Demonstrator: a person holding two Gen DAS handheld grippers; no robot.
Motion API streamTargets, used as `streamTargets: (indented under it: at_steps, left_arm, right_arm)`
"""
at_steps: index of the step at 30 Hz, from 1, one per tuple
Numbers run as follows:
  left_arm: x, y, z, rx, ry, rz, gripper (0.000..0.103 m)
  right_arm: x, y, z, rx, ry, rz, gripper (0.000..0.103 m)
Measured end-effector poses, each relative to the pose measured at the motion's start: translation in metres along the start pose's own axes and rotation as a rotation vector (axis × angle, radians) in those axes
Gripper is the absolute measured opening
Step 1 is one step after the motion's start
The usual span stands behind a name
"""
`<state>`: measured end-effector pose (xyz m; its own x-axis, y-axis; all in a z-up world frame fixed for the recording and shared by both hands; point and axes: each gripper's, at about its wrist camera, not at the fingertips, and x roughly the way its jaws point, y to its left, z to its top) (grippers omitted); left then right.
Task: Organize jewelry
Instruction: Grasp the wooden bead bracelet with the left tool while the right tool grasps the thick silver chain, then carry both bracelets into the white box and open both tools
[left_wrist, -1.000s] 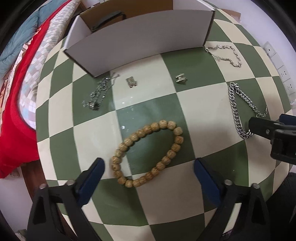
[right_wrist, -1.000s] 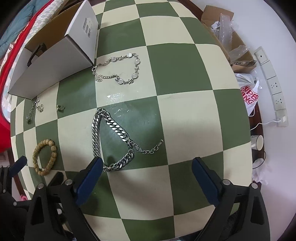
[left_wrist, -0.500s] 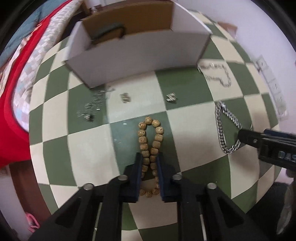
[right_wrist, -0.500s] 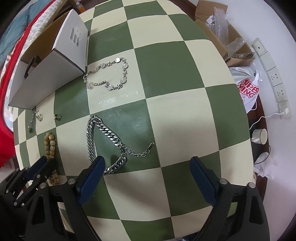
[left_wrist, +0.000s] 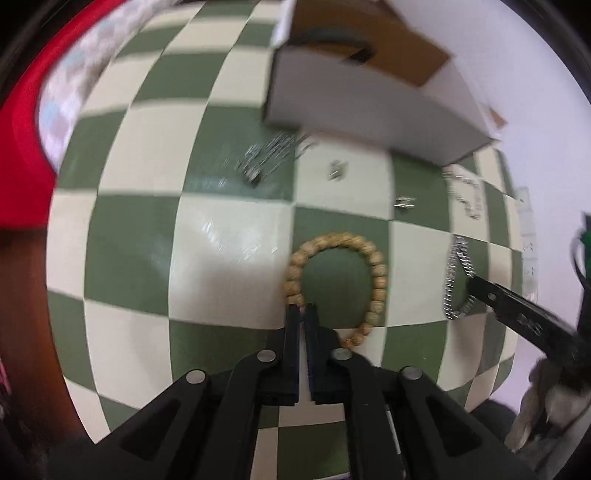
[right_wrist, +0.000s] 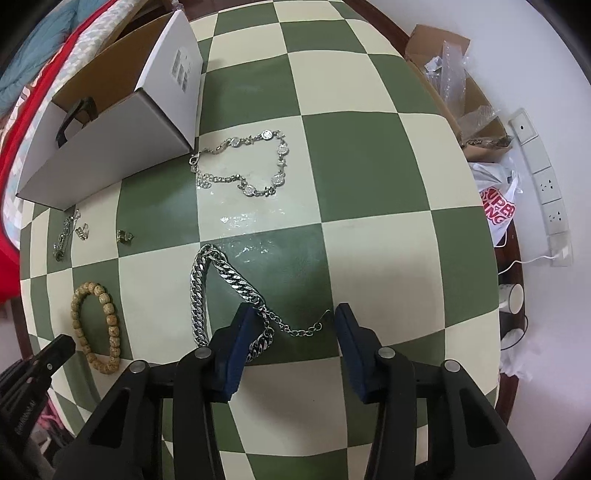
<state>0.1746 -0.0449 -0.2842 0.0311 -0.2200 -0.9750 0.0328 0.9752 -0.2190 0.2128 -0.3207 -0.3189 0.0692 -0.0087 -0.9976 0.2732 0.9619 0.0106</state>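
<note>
The left gripper (left_wrist: 304, 309) is clenching one side of the round tan wooden-bead bracelet (left_wrist: 376, 273), which is lying on the green-and-cream checkered tabletop (right_wrist: 354, 147). The right gripper (right_wrist: 293, 325) is standing released, its blue-padded fingers (right_wrist: 240, 332) straddling the heavy silver curb-link chain (right_wrist: 229, 277). The open white cardboard box (right_wrist: 110, 147) is sitting well apart, a thin silver disc-link bracelet (right_wrist: 255, 162) lying just beside it

Green-and-cream checkered worktop (right_wrist: 362, 155) carries everything. Past its right edge sit a brown cardboard box stuffed with clear plastic wrap (right_wrist: 454, 74), a white plastic bag with red lettering (right_wrist: 496, 206), a white power strip (right_wrist: 543, 184) and a white mug (right_wrist: 511, 297). Red fabric (left_wrist: 22, 155) lies left.
</note>
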Motion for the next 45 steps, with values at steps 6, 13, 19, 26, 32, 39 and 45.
streamTargets:
  at_steps: [6, 13, 19, 26, 32, 39, 45]
  left_arm:
    - [0.006, -0.010, 0.013, 0.022, -0.001, 0.019, 0.027]
    - [0.009, -0.031, 0.018, 0.117, -0.058, 0.179, 0.006]
    - [-0.010, -0.030, 0.007, 0.117, -0.116, 0.177, 0.006]
    - [-0.069, -0.022, -0.009, 0.118, -0.208, 0.099, 0.006]
    - [-0.110, -0.037, 0.007, 0.157, -0.272, 0.036, 0.006]
    - [-0.145, -0.043, 0.032, 0.162, -0.322, -0.033, 0.006]
    - [-0.169, -0.061, 0.066, 0.200, -0.369, -0.027, 0.006]
  right_arm:
    - [0.001, 0.000, -0.001, -0.003, 0.008, -0.006, 0.048]
    - [0.000, 0.011, -0.002, -0.017, -0.005, -0.033, 0.040]
    - [-0.005, 0.013, -0.007, -0.008, -0.051, 0.011, 0.005]
    - [-0.033, -0.004, -0.021, 0.063, -0.130, 0.175, 0.005]
    - [-0.079, -0.002, -0.023, 0.059, -0.205, 0.251, 0.004]
    - [-0.132, 0.009, -0.013, 0.019, -0.281, 0.307, 0.004]
    - [-0.181, 0.021, 0.009, -0.012, -0.351, 0.362, 0.004]
